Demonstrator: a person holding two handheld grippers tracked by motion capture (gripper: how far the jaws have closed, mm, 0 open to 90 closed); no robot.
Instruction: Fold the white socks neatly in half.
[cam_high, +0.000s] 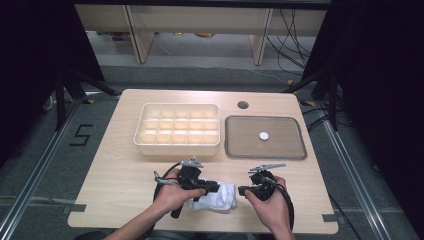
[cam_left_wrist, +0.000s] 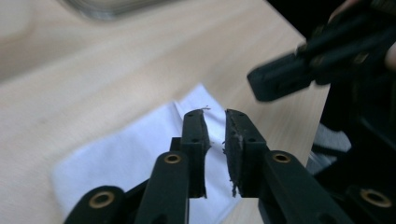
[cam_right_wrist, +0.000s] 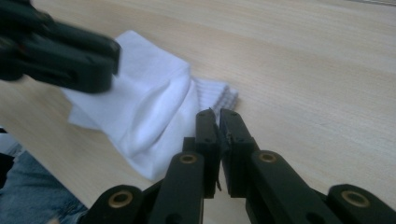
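White sock (cam_high: 216, 196) lies folded at lower centre of high view, near front table edge (cam_high: 200, 227). Left gripper (cam_left_wrist: 215, 122) over it – jaws narrowly apart, nothing pinched. Right gripper (cam_right_wrist: 218, 116) nearly shut, empty, beside cuff. Risk: careless pull drags sock off edge – grippers crowd each other. Open table left and right.
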